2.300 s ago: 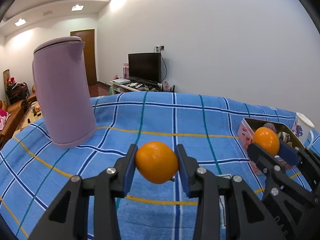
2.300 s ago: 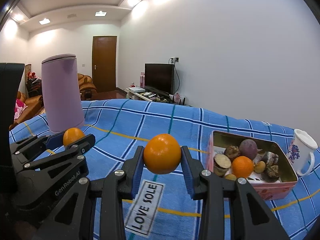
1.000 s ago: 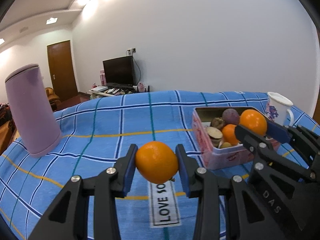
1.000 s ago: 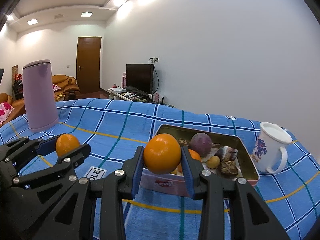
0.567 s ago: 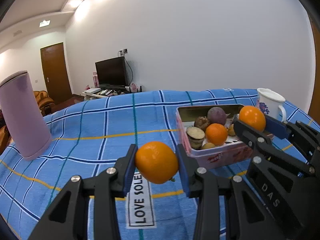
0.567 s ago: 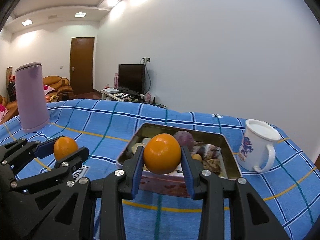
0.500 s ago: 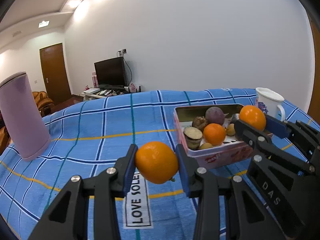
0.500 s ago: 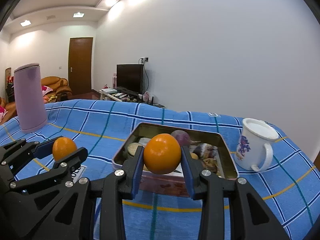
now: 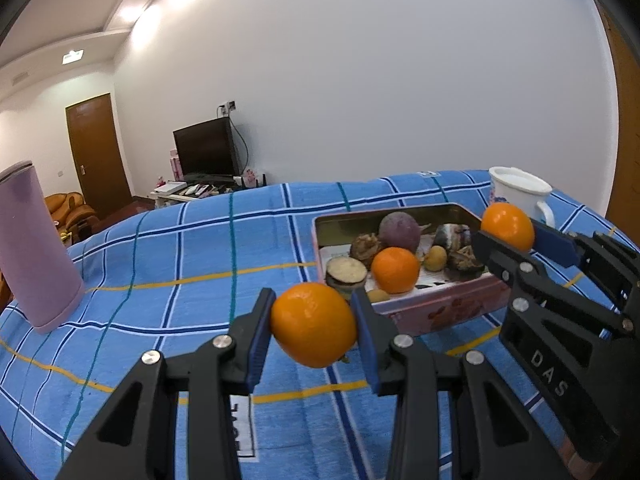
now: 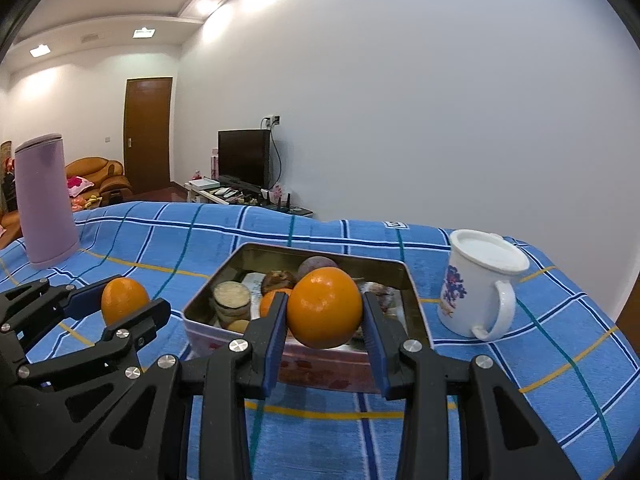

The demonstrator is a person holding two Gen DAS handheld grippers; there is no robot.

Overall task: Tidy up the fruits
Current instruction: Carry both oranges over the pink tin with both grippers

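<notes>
My left gripper (image 9: 313, 326) is shut on an orange (image 9: 314, 325) and hangs above the cloth, just left of the pink tin (image 9: 440, 308). My right gripper (image 10: 325, 312) is shut on a second orange (image 10: 325, 307), held in front of the near wall of the tin (image 10: 320, 368). Each gripper shows in the other's view with its fruit: the right one (image 9: 508, 227) at the tin's right end, the left one (image 10: 124, 300) to the tin's left. Inside the tin lie another orange (image 9: 395, 270), a purple fruit (image 9: 399, 232) and several smaller pieces.
A blue checked cloth (image 9: 192, 248) covers the table. A tall lilac jug (image 9: 34, 248) stands at the far left. A white mug (image 10: 478, 284) with a flower print stands right of the tin. A white label (image 9: 242, 428) lies on the cloth under the left gripper.
Both grippers have moved rightward over the cloth with their oranges. The tin now lies closer and more central in both views; the lilac jug has slid away to the left.
</notes>
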